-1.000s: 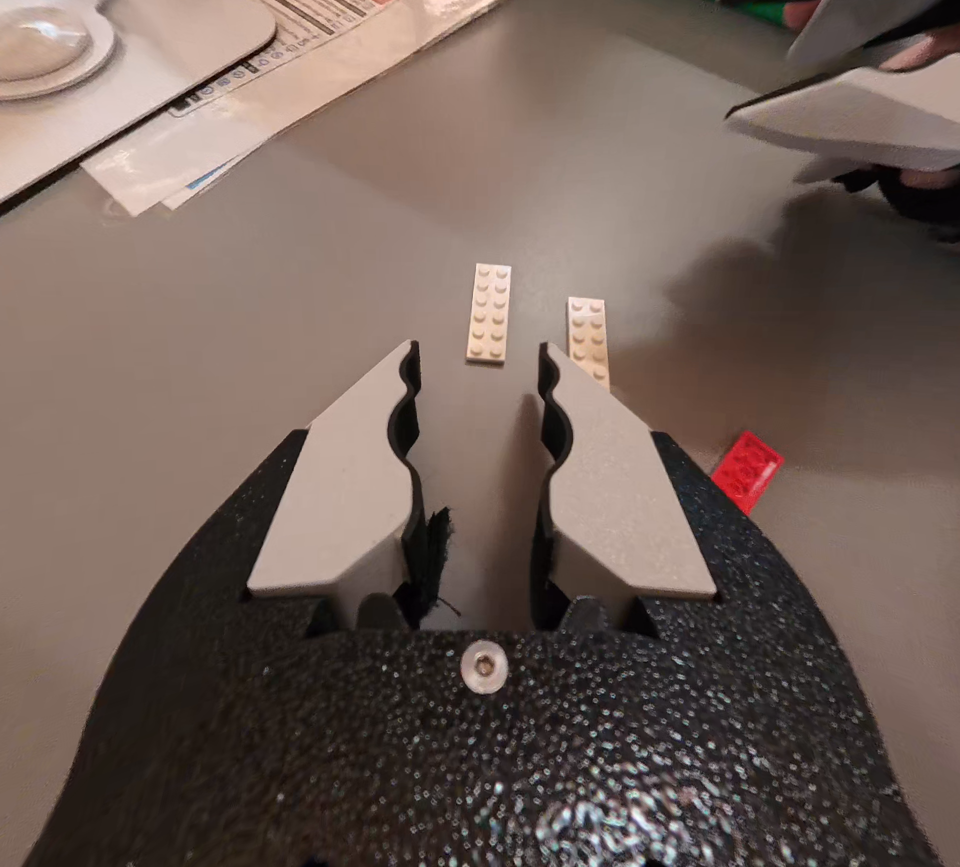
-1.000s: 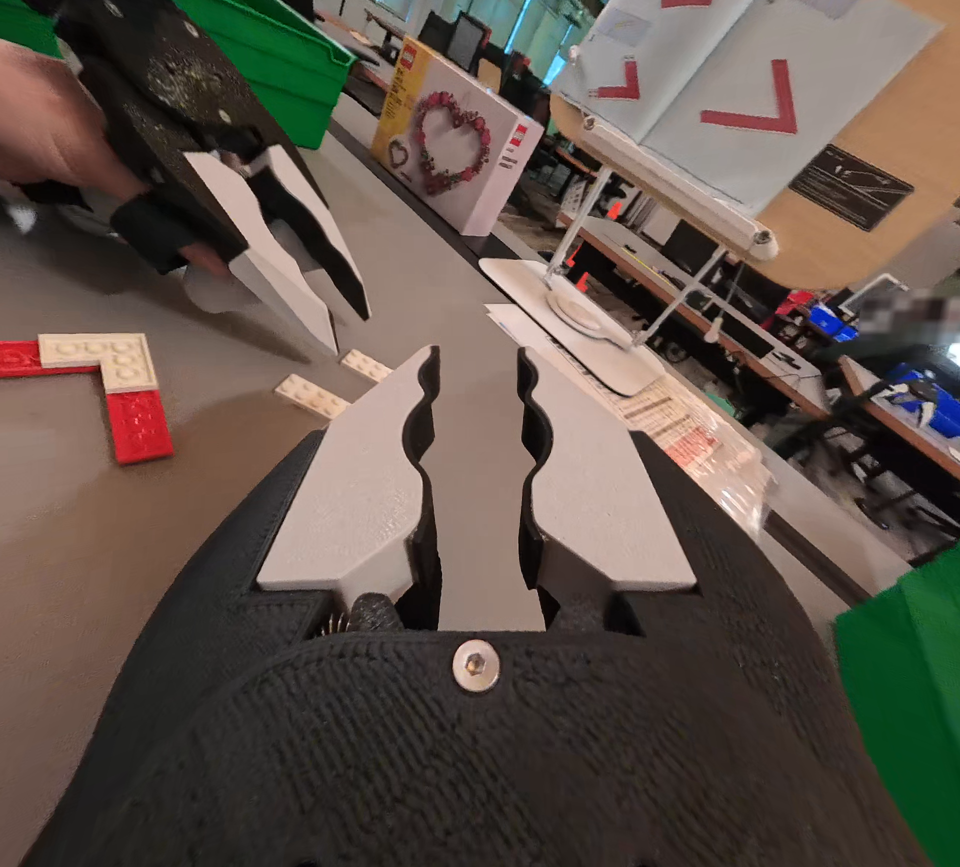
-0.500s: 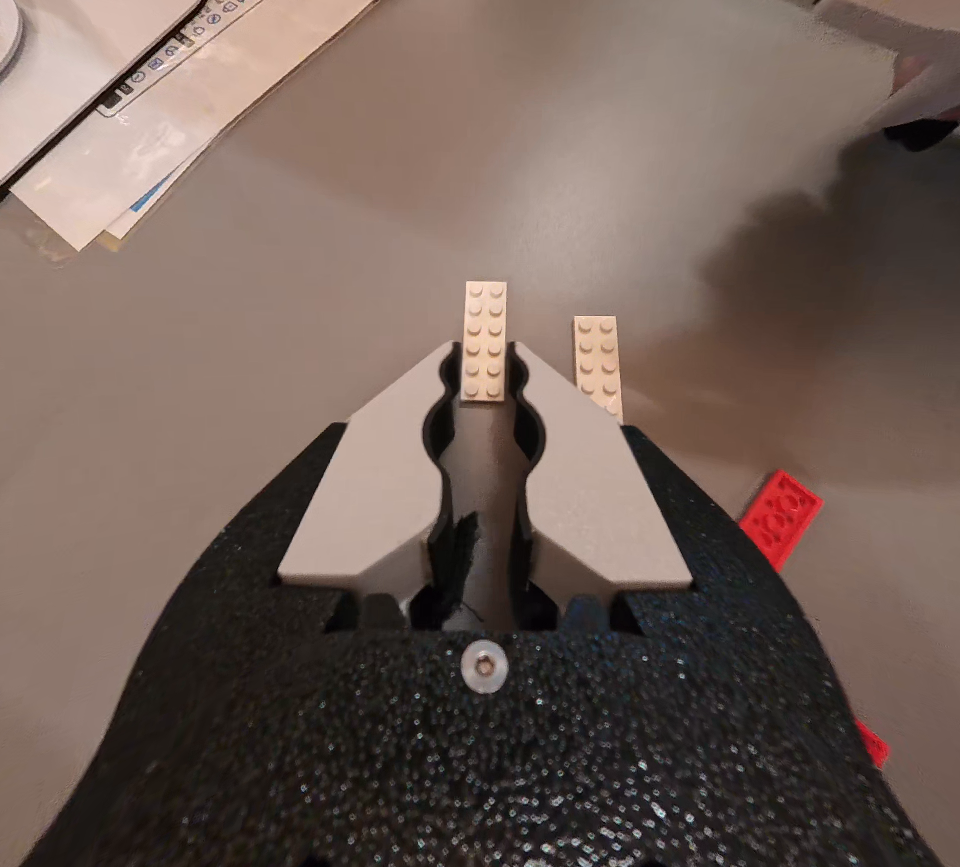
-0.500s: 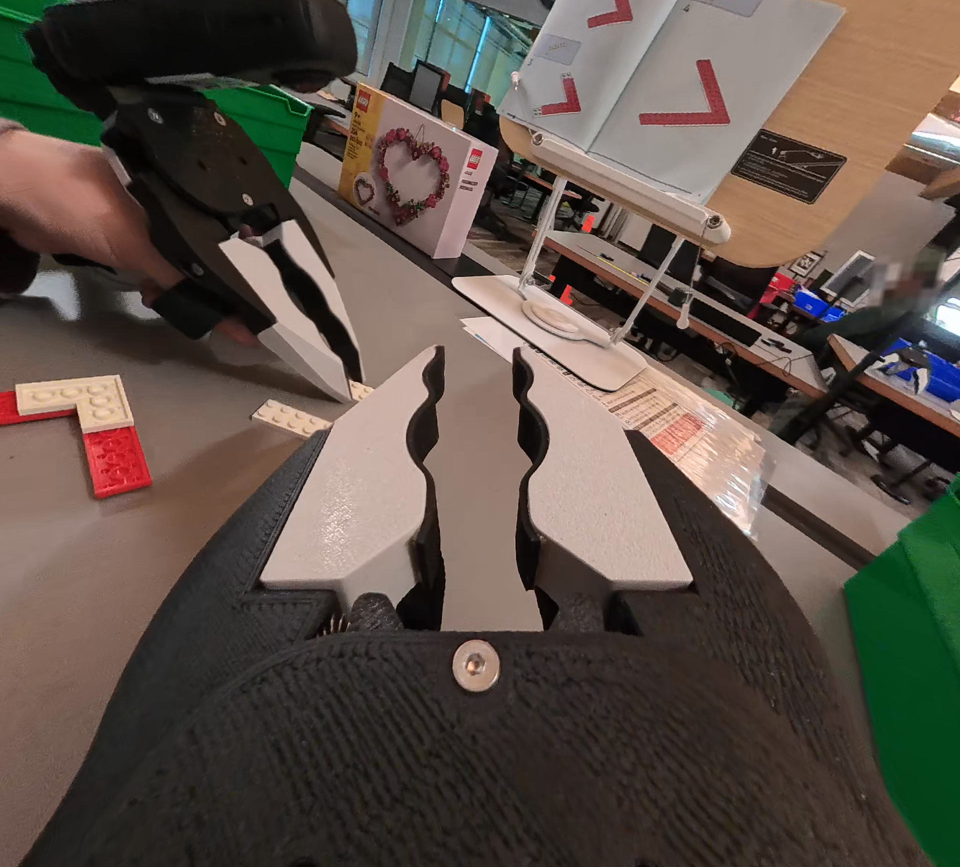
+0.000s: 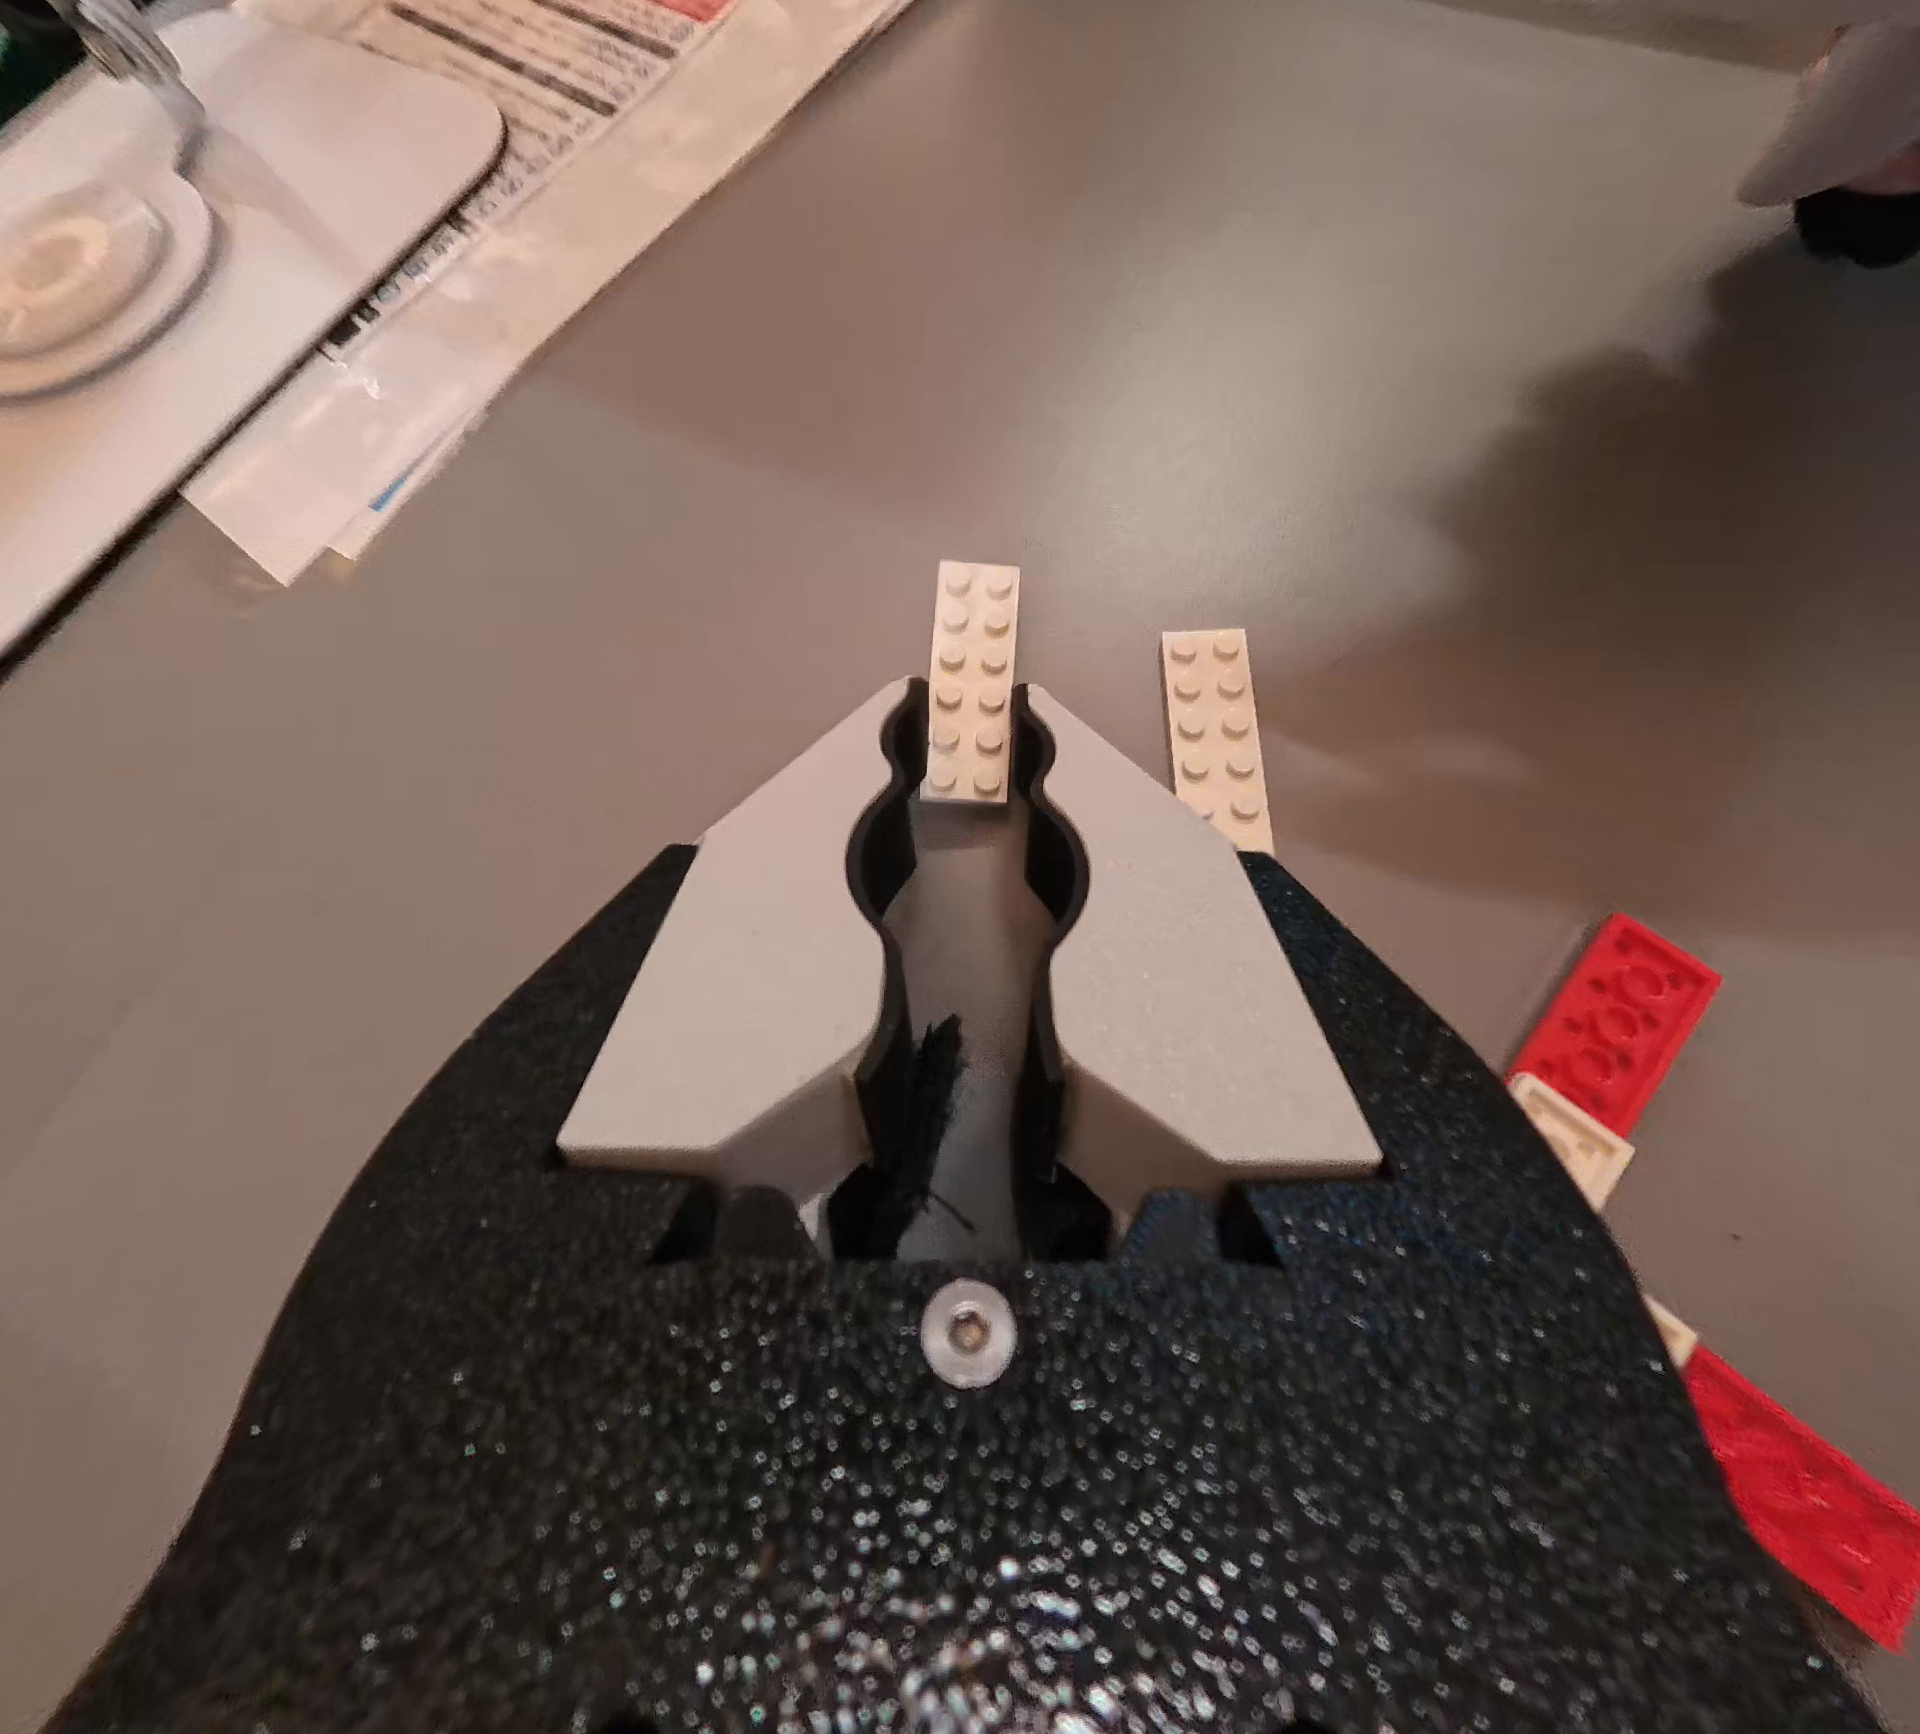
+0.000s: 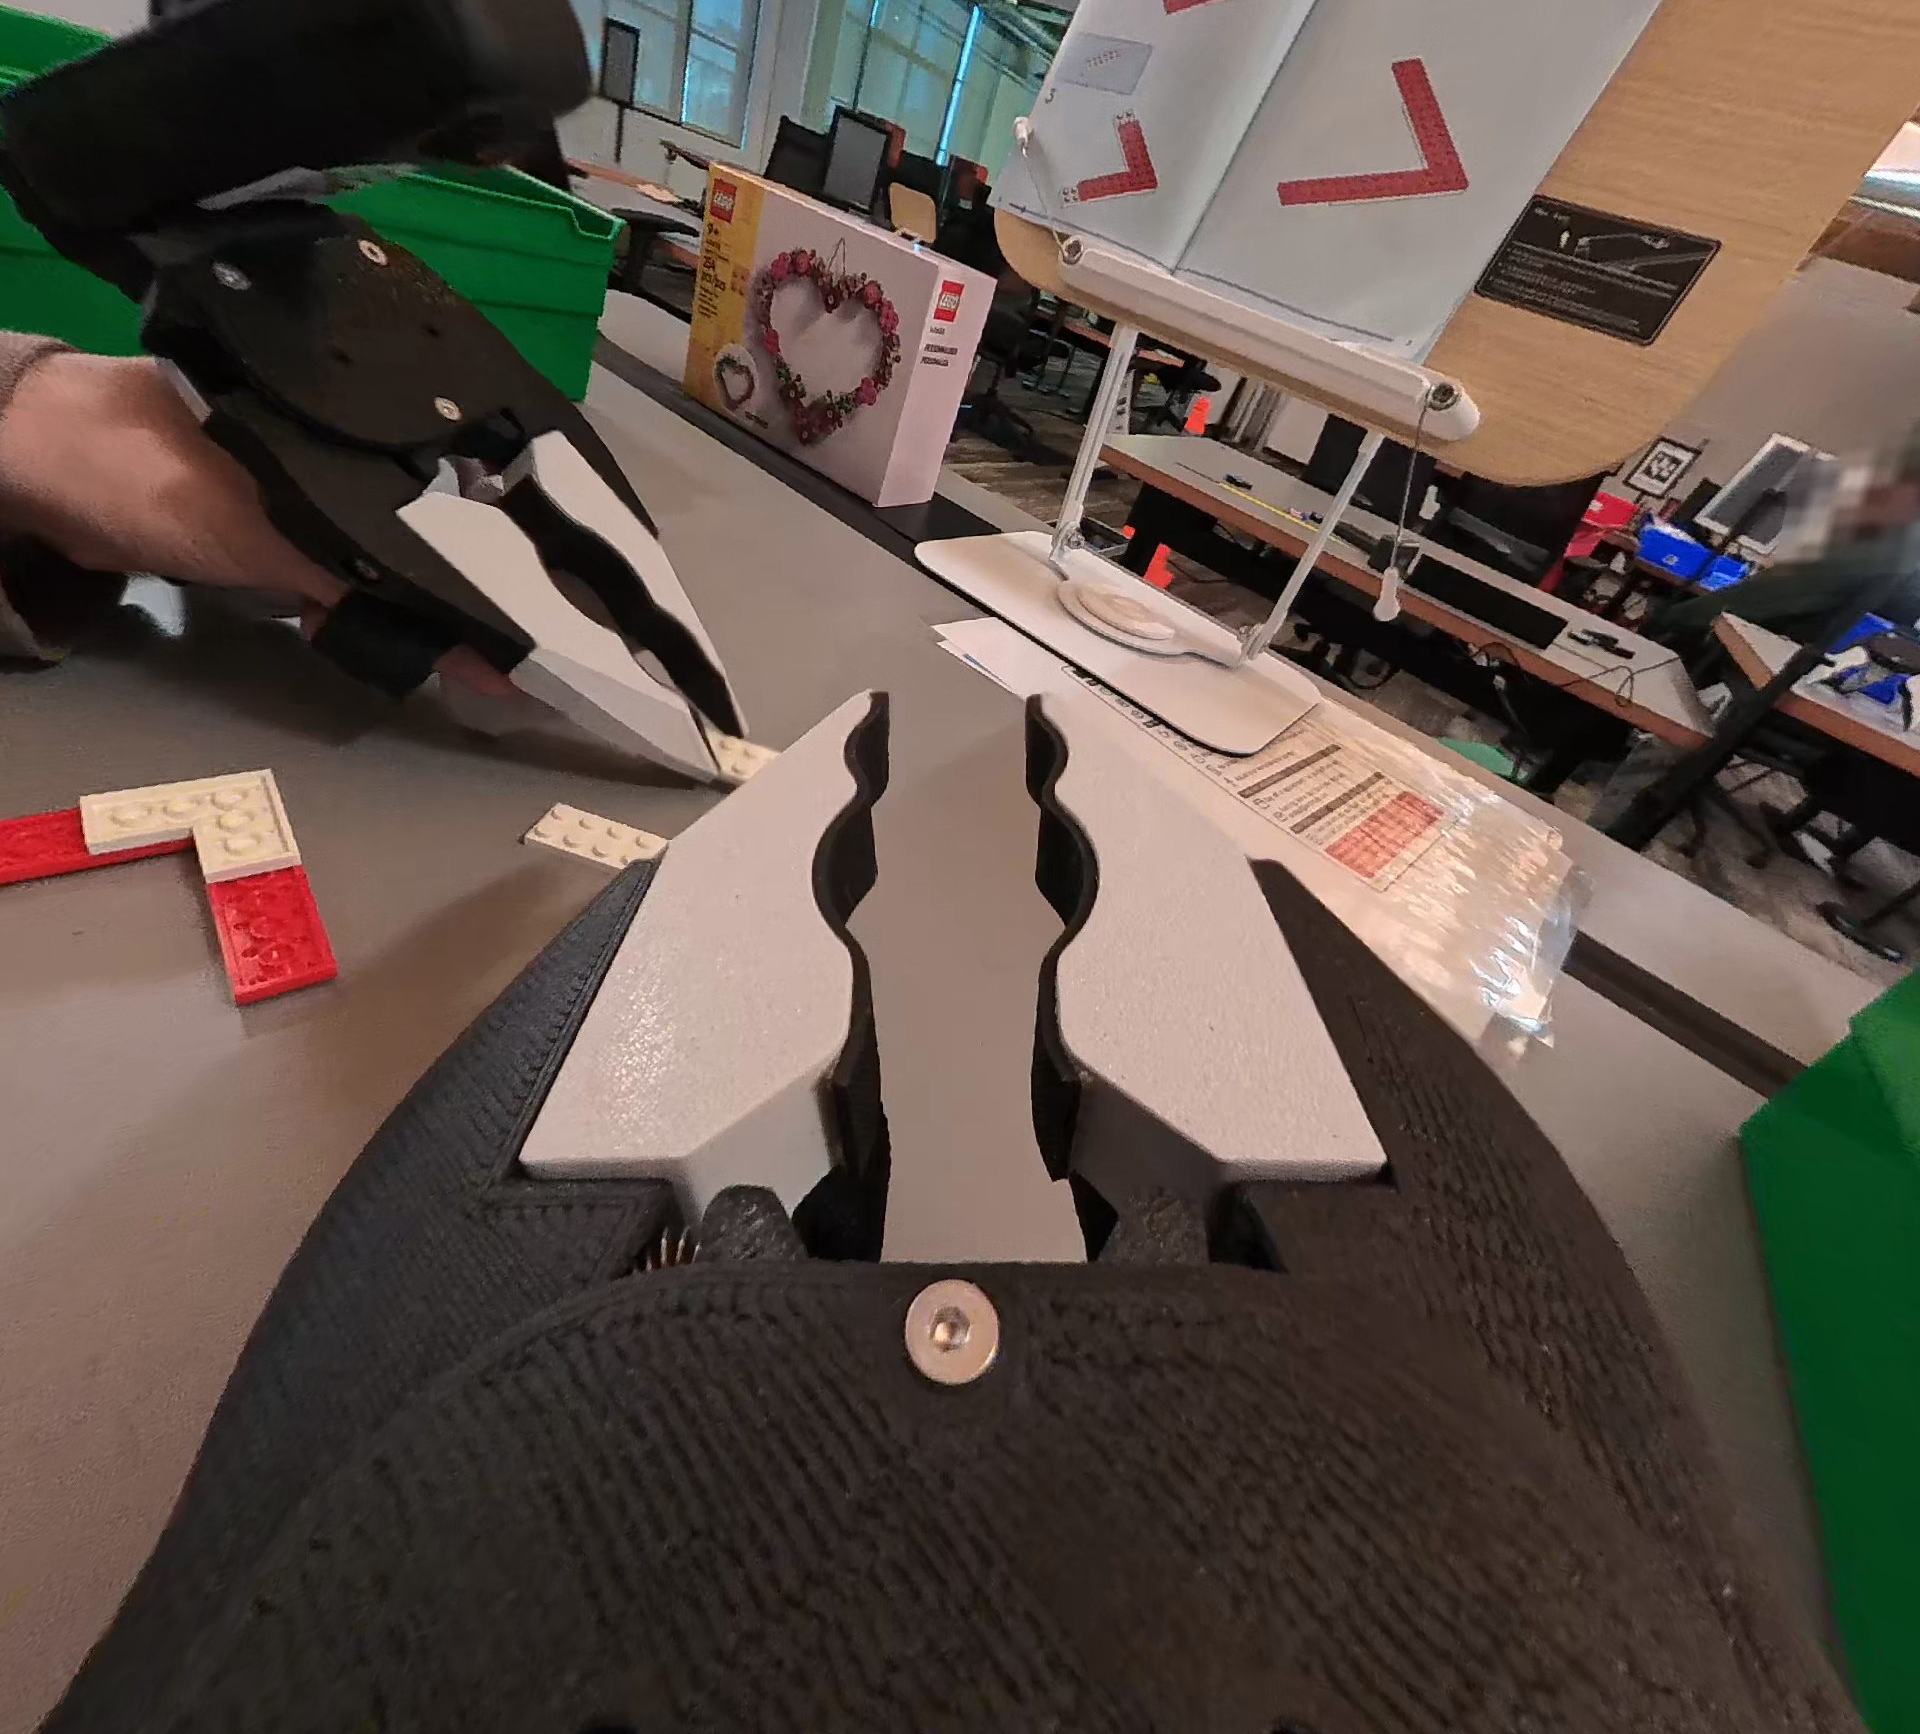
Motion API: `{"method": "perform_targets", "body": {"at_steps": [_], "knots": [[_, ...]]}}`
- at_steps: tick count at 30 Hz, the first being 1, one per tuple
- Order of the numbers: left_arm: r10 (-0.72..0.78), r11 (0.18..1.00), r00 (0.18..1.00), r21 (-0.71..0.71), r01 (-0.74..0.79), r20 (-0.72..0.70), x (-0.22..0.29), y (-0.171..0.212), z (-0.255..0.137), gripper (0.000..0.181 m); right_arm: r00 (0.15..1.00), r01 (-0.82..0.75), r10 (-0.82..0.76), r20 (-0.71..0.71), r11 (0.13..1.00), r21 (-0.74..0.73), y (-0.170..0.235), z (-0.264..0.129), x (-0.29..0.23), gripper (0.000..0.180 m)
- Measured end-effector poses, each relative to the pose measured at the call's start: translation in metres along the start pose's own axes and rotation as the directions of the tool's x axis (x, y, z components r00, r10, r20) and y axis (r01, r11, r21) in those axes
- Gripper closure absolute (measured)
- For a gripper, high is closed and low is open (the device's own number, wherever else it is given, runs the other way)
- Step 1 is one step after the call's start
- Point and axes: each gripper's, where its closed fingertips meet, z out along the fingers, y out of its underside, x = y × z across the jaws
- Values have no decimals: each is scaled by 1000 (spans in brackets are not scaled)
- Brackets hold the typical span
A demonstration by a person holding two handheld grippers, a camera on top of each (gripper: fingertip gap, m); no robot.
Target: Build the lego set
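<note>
We work on a grey counter [image 6: 935, 604], with the open instruction booklet [image 6: 1299, 84] propped on its stand at two o'clock from our right gripper. At nine o'clock lies the red and white corner piece [image 6: 208, 853], the only assembled part, so most of the build seems left. Our left gripper [image 5: 975, 697] has its fingers clamped on a cream plate [image 5: 972, 697] resting at or just off the counter; a second cream plate [image 5: 1216, 728] lies loose at its three o'clock. Our right gripper [image 6: 956, 718] hovers with fingers apart, holding nothing.
</note>
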Motion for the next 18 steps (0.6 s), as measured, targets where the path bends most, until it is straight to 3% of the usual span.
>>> {"method": "perform_targets", "body": {"at_steps": [1, 7, 9, 13, 18], "knots": [[17, 1000, 1000, 22, -17, 13, -1, -3, -2, 167, 1000, -13, 13, 3, 1000, -7, 1, 0, 0, 155], [214, 944, 973, 239, -228, 84, 7, -38, -22, 167, 965, -219, 237, 110, 963, -157, 16, 3, -10, 153], [316, 888, 941, 311, -339, 124, 18, -51, -30, 167, 910, -343, 379, 168, 916, -207, 19, 3, -19, 152], [490, 760, 846, 373, -532, 209, 41, -63, -38, 166, 715, -596, 636, 290, 771, -223, 5, 1, -31, 150], [541, 693, 816, 442, -570, 204, 59, -69, -44, 167, 611, -677, 716, 337, 694, -245, 0, -3, -30, 156]]}}
